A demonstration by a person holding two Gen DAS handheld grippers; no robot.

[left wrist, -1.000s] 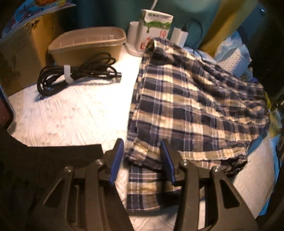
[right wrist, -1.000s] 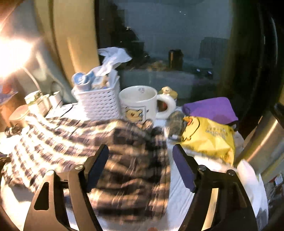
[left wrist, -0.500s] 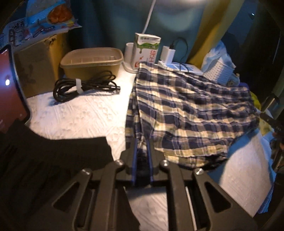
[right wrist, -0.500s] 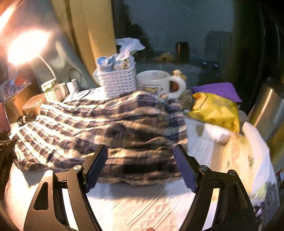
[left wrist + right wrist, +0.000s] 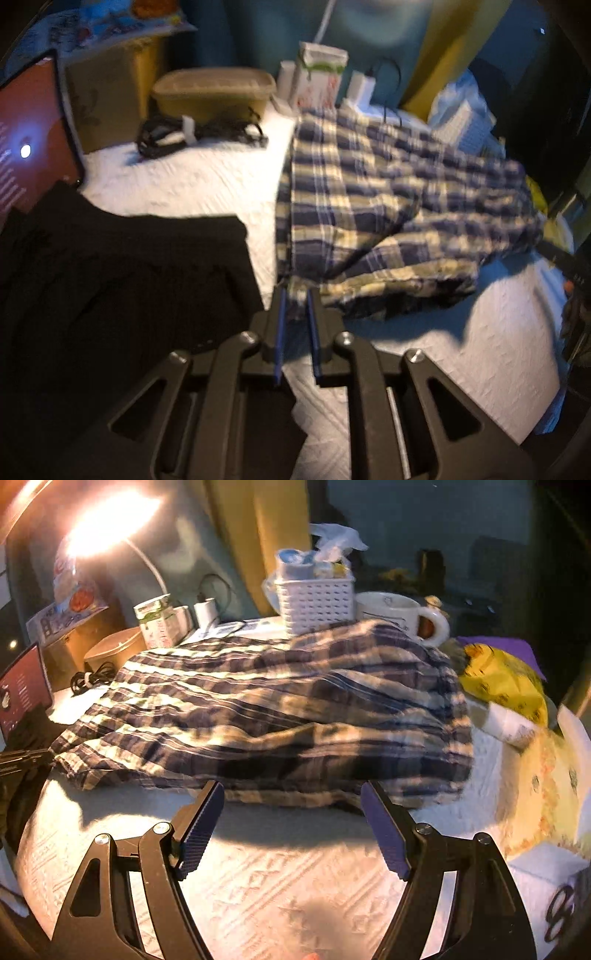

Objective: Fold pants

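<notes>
White-quilted bench (image 5: 258,886), cluttered behind: your left claw (image 5: 294,295) pinches the plaid pants (image 5: 388,206) at their corner, right claw (image 5: 291,808) spread at the hem — grab there next, then fold.

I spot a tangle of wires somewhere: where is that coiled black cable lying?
In the left wrist view, the coiled black cable lies at the far left on the white textured cloth, just before the tan plastic tub, left of the plaid pants.

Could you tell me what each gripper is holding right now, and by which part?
The left gripper pinches the plaid pants at their near corner edge. The right gripper holds nothing; its jaws stand open.
</notes>
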